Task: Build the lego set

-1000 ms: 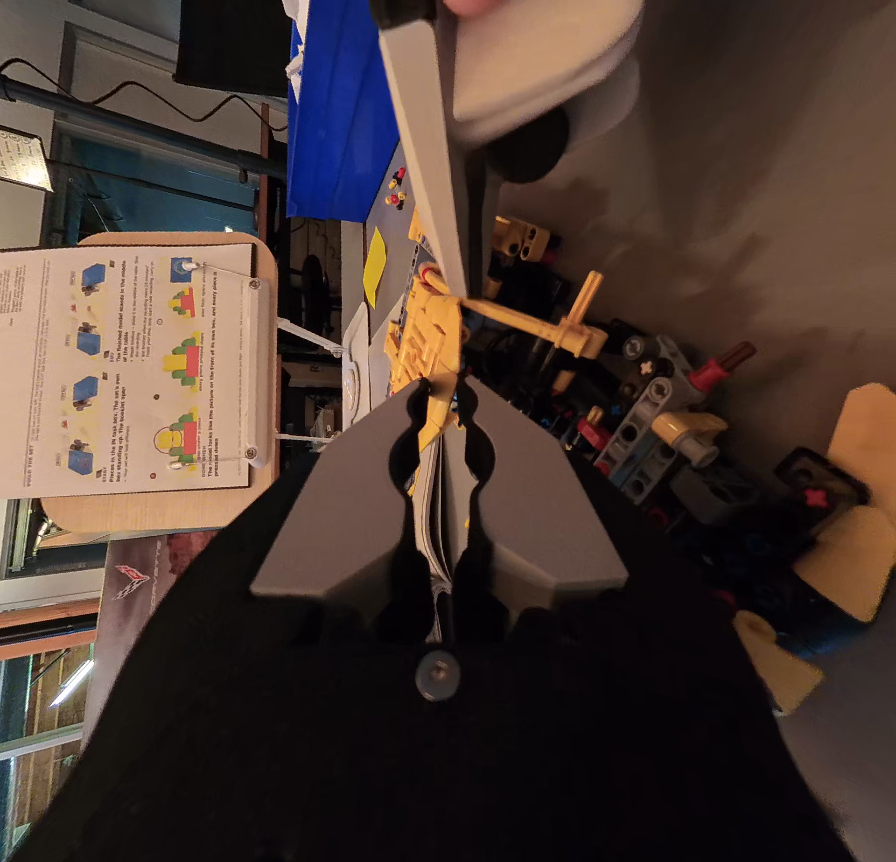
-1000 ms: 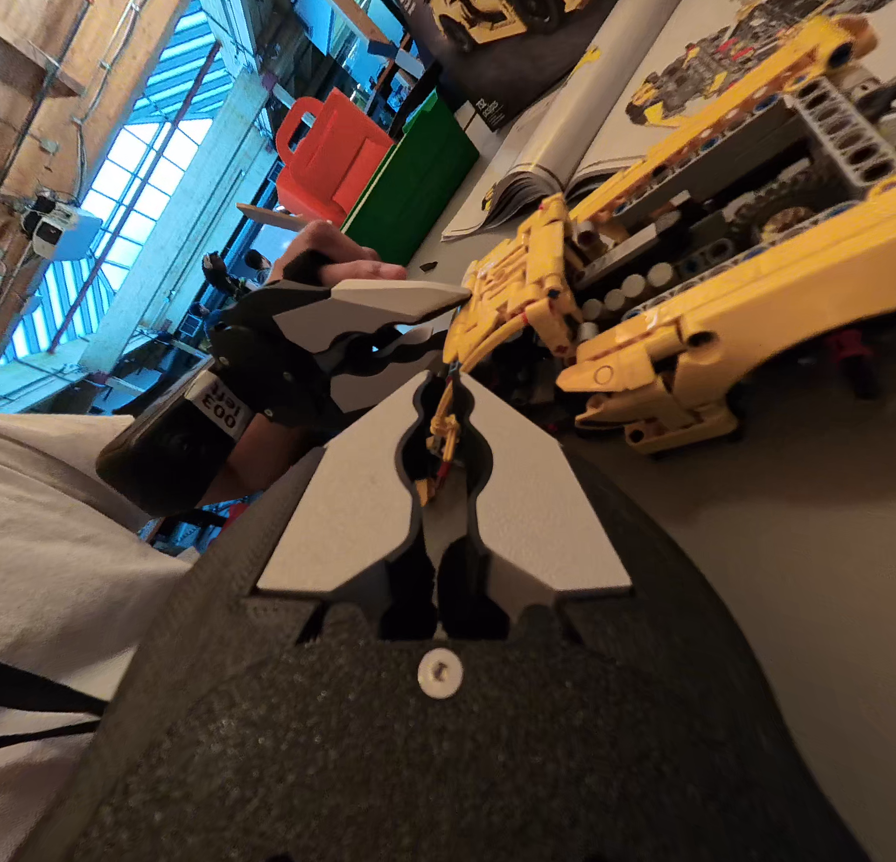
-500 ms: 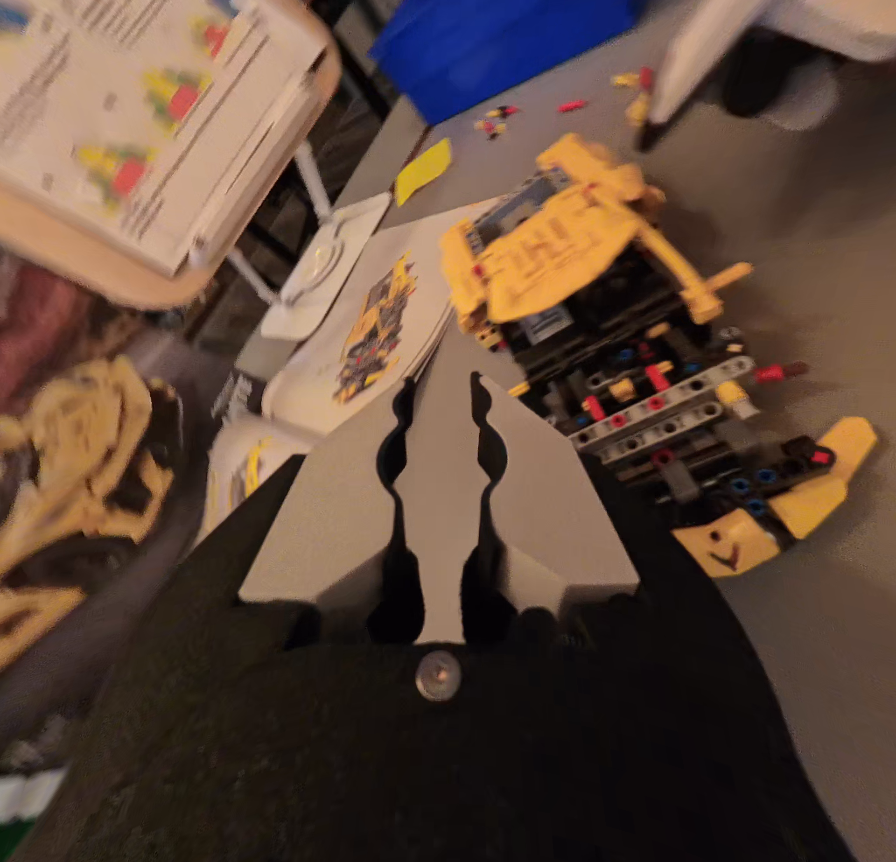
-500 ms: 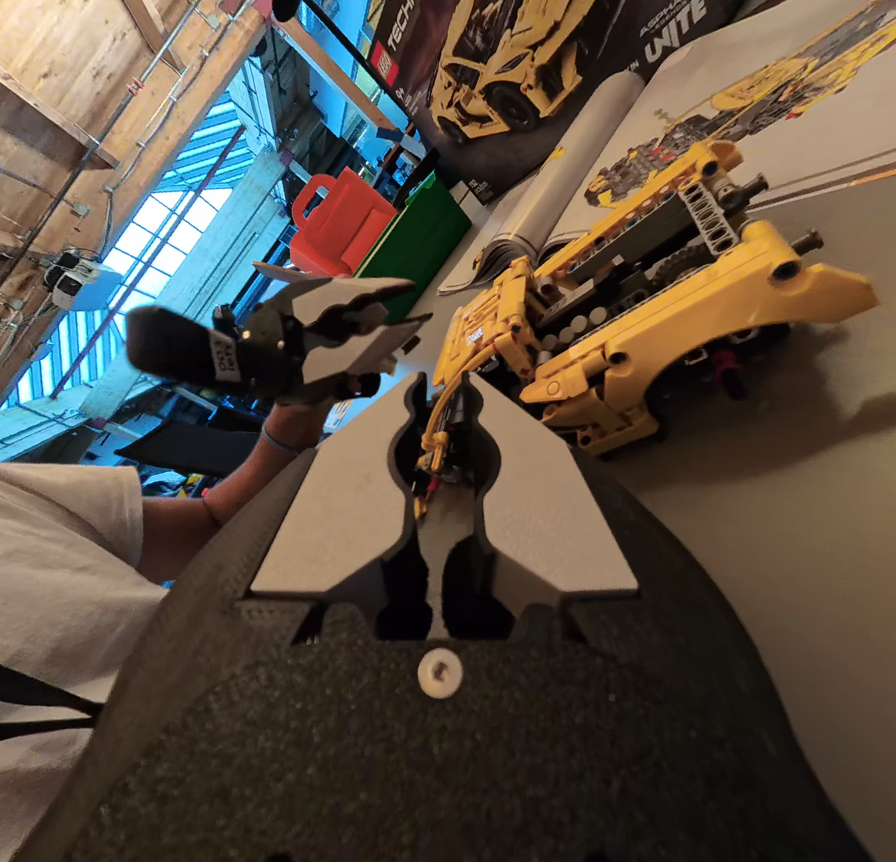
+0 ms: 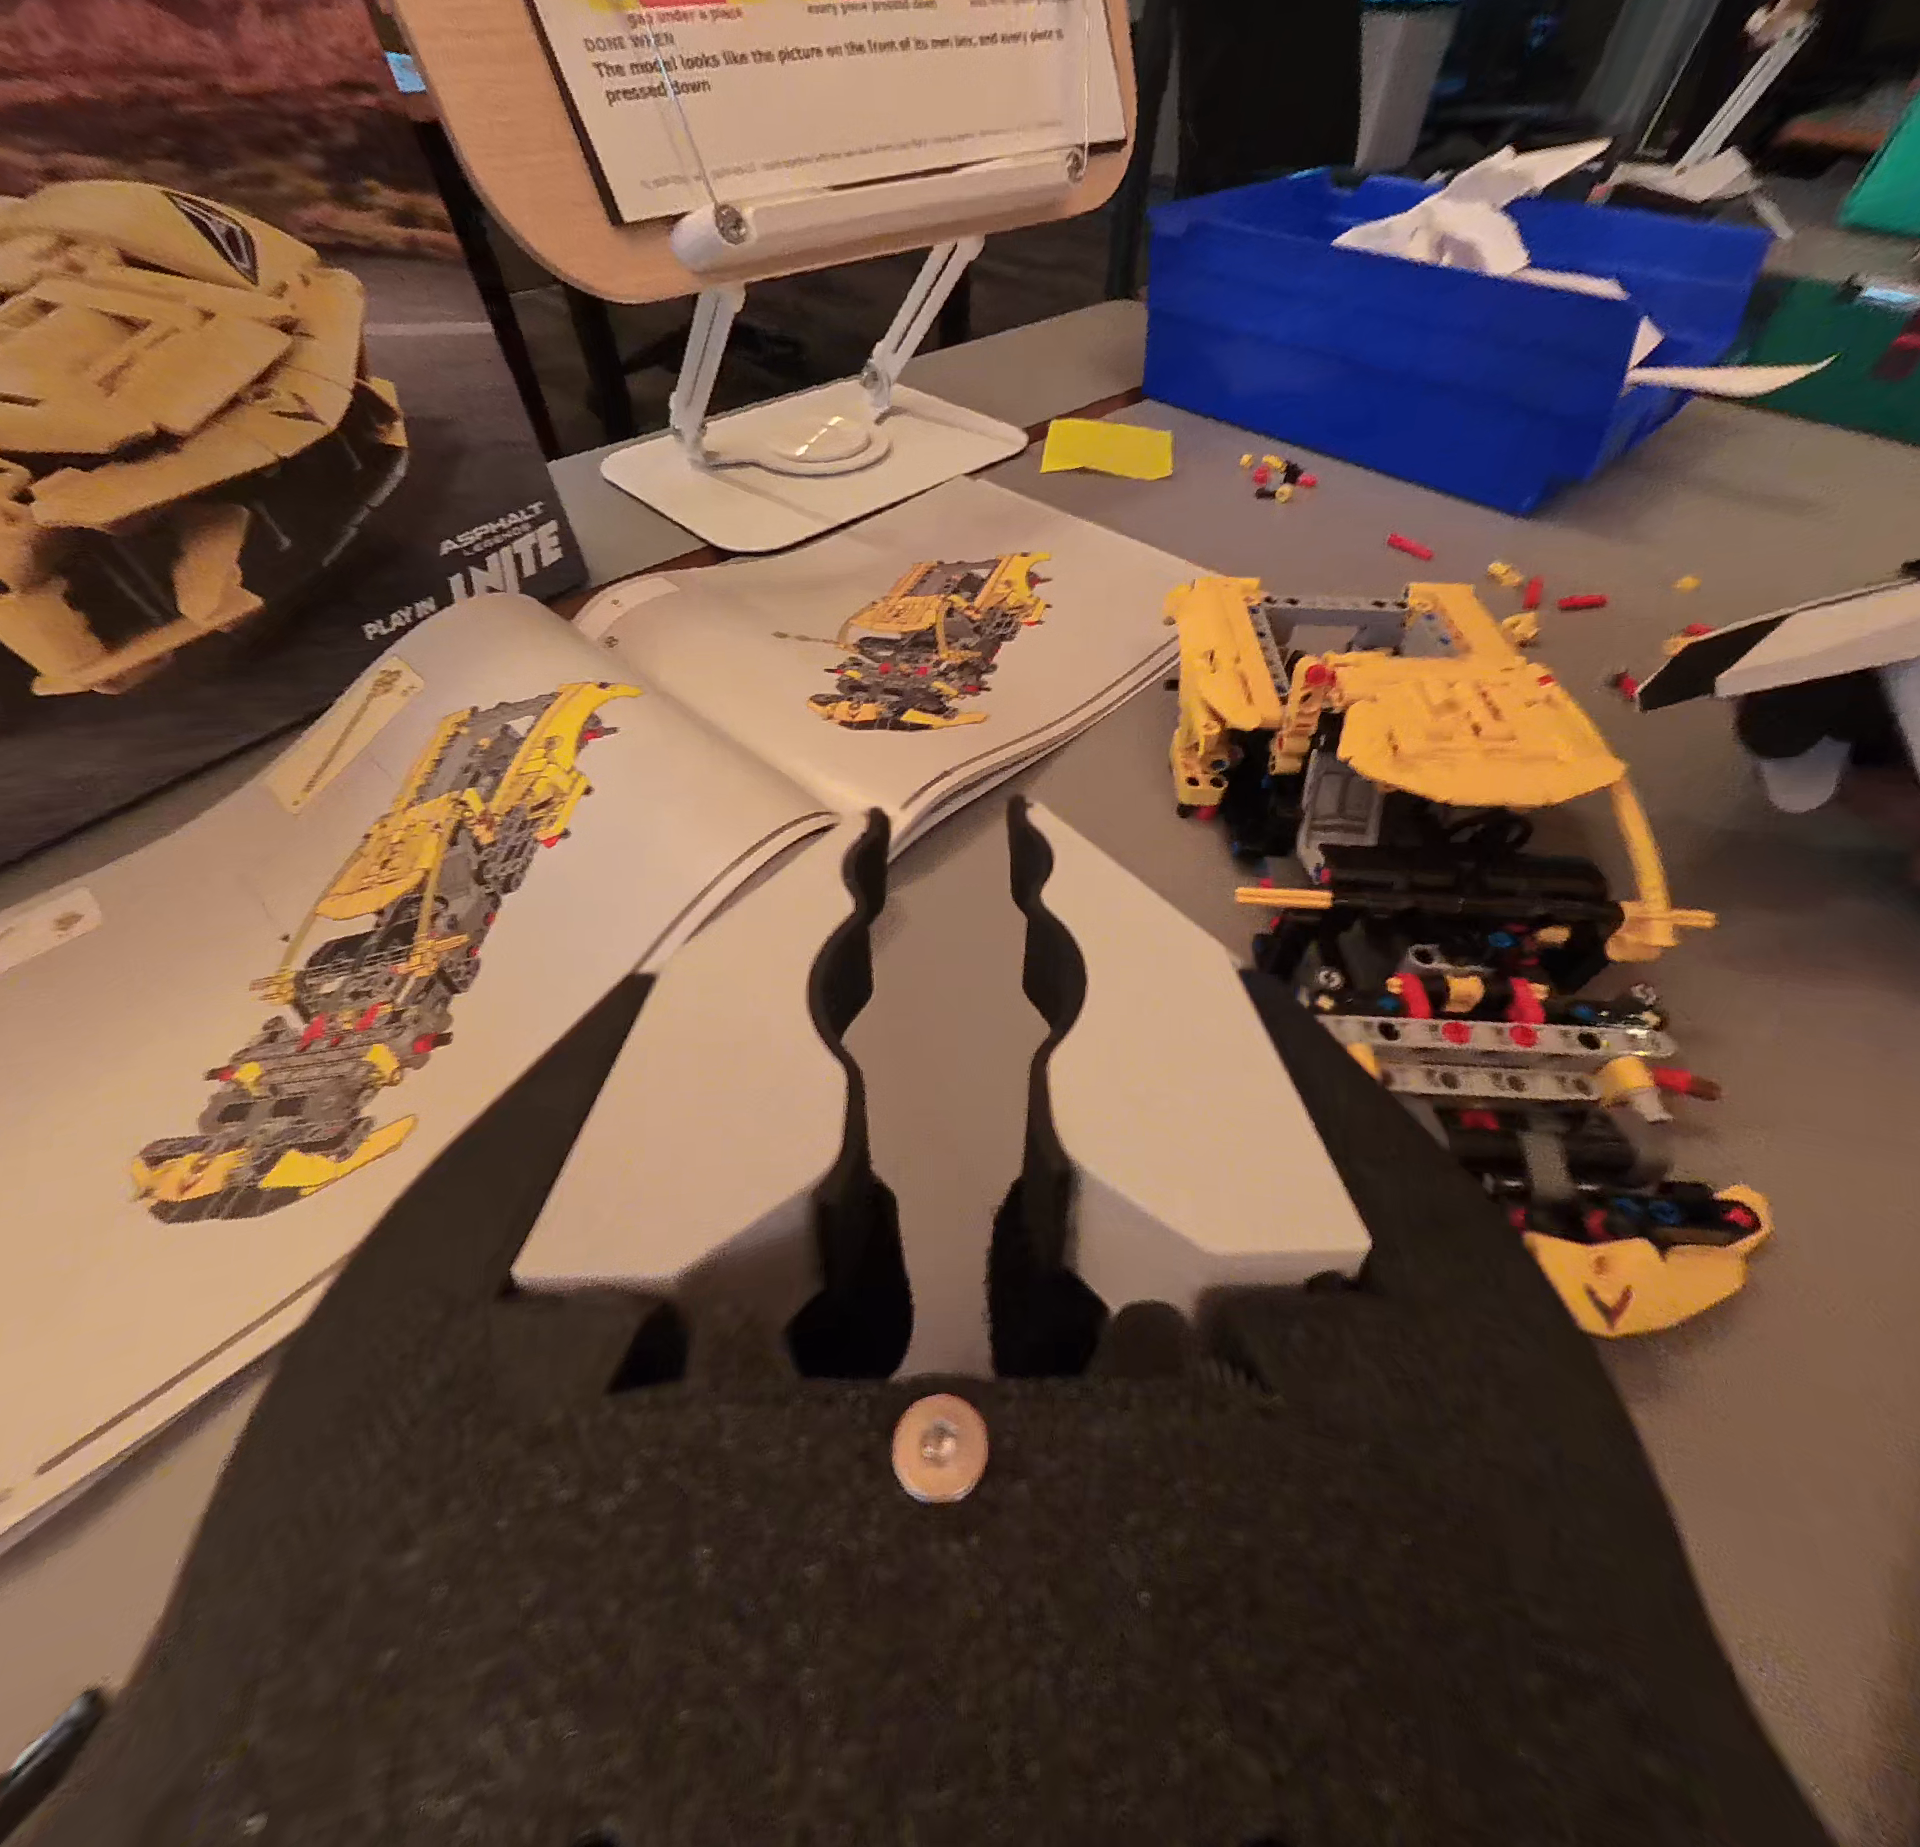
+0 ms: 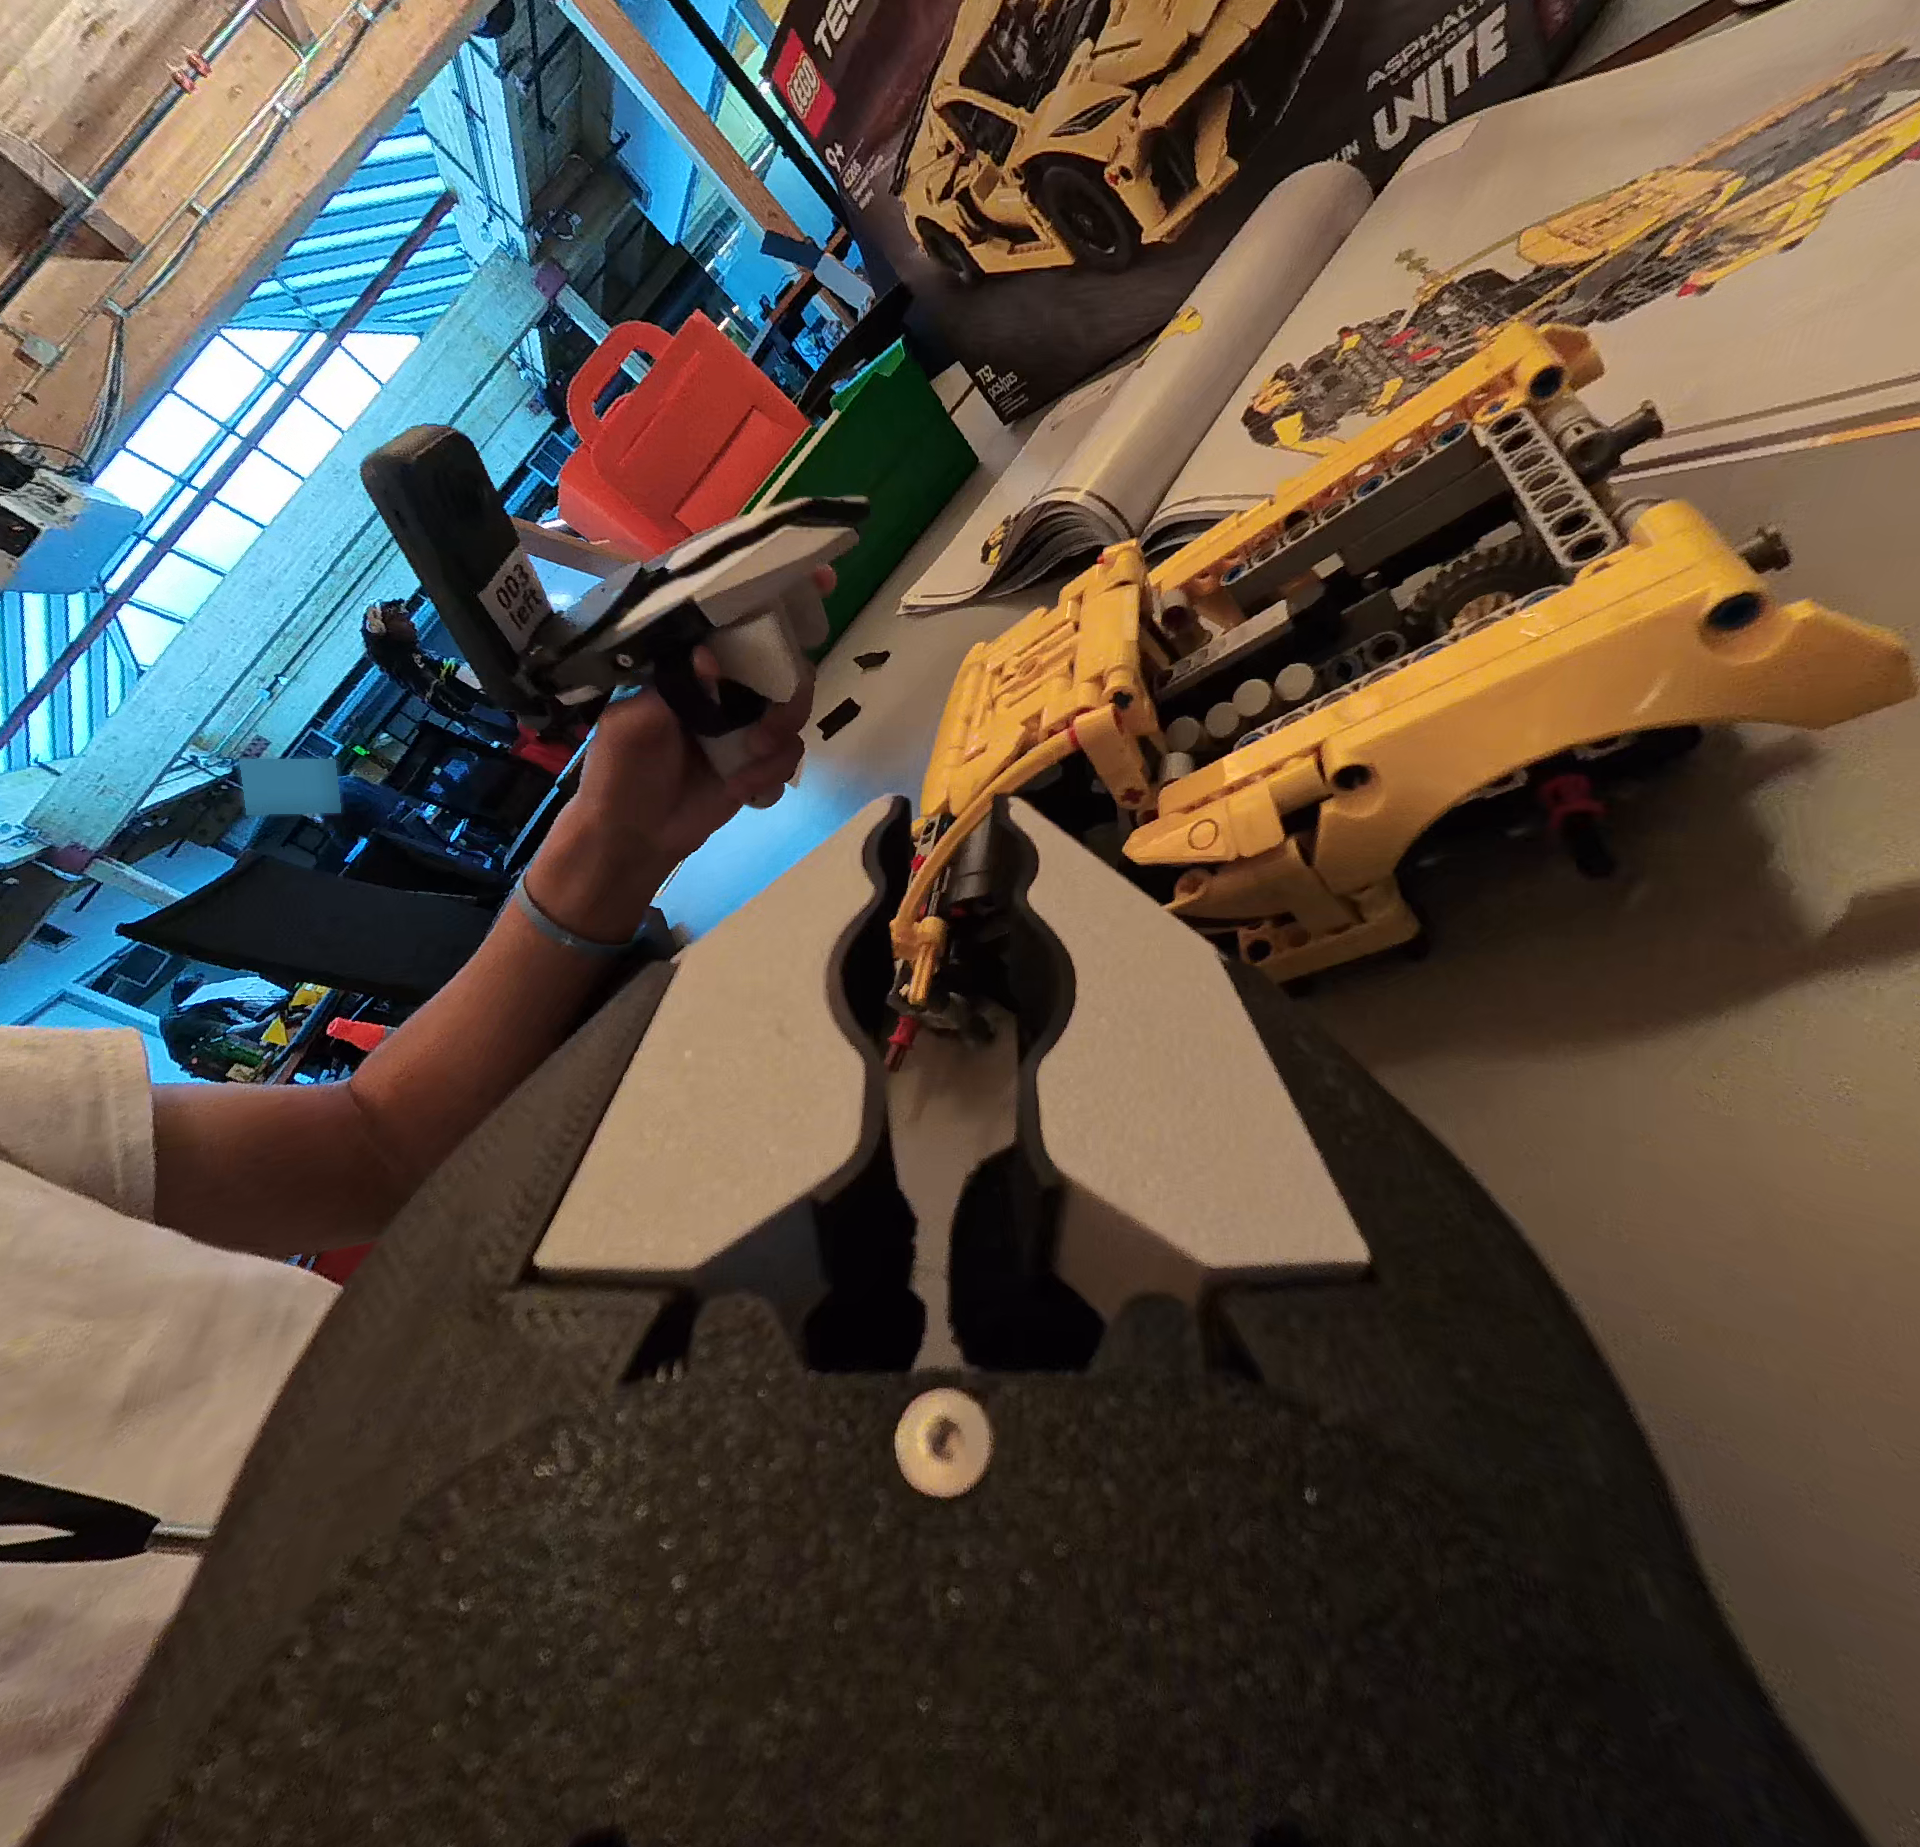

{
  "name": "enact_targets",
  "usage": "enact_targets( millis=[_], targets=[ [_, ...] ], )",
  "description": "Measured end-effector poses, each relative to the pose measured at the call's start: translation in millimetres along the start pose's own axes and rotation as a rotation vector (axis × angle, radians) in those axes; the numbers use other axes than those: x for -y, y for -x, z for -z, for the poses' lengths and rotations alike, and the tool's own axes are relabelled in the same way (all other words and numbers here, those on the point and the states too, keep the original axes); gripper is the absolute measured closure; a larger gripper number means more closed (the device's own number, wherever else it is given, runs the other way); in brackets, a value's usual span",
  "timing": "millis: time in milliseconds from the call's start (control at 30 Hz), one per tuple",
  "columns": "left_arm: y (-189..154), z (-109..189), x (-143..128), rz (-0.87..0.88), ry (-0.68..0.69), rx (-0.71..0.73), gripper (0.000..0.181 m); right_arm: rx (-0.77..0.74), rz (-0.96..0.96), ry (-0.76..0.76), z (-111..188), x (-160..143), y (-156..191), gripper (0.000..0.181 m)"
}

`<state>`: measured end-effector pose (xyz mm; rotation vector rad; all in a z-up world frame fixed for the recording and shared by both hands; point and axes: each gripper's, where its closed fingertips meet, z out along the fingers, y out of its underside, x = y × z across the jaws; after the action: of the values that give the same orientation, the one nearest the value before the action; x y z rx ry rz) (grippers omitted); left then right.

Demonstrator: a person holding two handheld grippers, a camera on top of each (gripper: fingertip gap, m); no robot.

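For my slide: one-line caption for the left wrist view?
Open left gripper hovers empty between the instruction booklet and the half-built yellow car.

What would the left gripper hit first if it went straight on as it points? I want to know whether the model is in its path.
Likely the open instruction booklet: the left gripper, open and empty, points at its near edge. The yellow car model lies right of that line. Depth is unclear.

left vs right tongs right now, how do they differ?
Left tongs point at the booklet's edge, gap empty; right tongs frame the car's yellow hose. Left is held up in the air; right sits low by the car. Both stand open.
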<state>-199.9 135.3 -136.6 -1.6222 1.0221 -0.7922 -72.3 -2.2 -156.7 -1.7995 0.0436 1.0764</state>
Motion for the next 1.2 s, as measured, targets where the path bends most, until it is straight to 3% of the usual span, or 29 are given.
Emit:
enact_targets(
  millis=[567,1200],
  targets=[
    [11.6,-0.9,-5.8,-0.014,0.017,0.050,0.162,0.022,-0.043,-0.004,-0.2,0.7,-1.6,0.166],
    [-0.9,-3.5,-10.4,-0.090,0.046,0.022,0.162,0.008,-0.034,-0.018,2.0,2.9,-3.5,0.164]
  ],
)
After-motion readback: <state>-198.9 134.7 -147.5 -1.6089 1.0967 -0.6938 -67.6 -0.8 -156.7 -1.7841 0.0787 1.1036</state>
